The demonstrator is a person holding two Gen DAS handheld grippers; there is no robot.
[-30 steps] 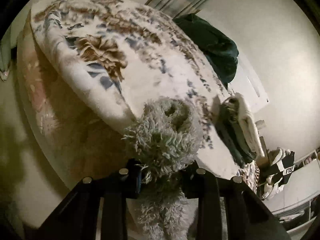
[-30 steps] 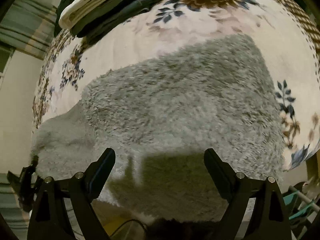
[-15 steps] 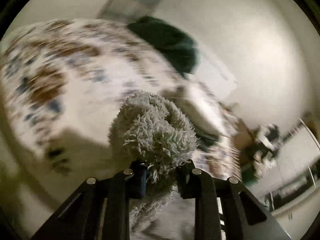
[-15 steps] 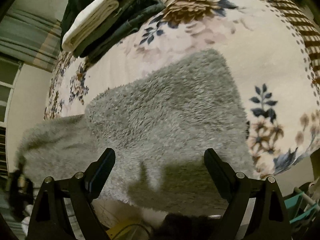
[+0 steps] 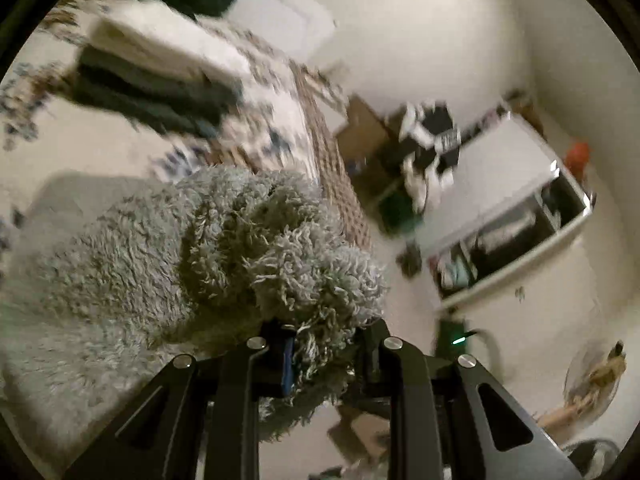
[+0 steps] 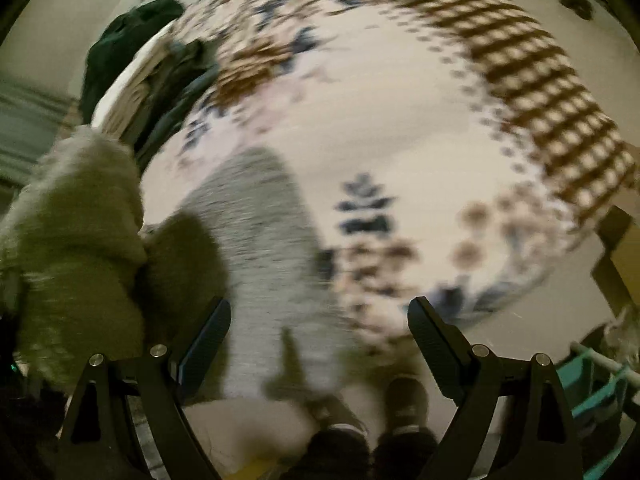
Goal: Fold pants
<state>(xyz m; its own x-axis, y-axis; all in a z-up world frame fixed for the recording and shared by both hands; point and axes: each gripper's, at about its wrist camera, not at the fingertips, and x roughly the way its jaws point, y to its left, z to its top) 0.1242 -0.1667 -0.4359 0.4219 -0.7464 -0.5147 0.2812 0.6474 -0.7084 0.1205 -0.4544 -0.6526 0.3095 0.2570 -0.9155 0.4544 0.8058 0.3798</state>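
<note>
Pants (image 5: 132,264): grey, long shaggy pile, curled looped fibres. One bunched end is clamped between the left fingers; the rest trails off to the left of them onto the bed.
Pants, right view (image 6: 264,248): a flat grey panel lies on the bed ahead of the right fingers, running down between them. A raised, lumpy fold stands beyond the left-hand finger. Blurred.
Left gripper (image 5: 326,354): black, angular arms with silver rivets. Fingers nearly together, pinching a thick tuft of pants. Fibres spill over and below the pads.
Right gripper (image 6: 320,328): same black build. Fingers spread wide, nothing pinched. Whether the tips touch the cloth cannot be told.
Bed (image 6: 400,128): soft cream cover, brown and blue floral print, brown lattice border along the far right edge.
Stack (image 5: 160,76): folded flat garments, a cream layer over dark green layers. On the bed, ahead and left of the left fingers.
Shelf (image 5: 520,216): white, boxy, open compartments. Ahead and right of the left fingers; contents blurred.
Shoes (image 6: 404,404): dark, rounded toes, below and between the right fingers.
</note>
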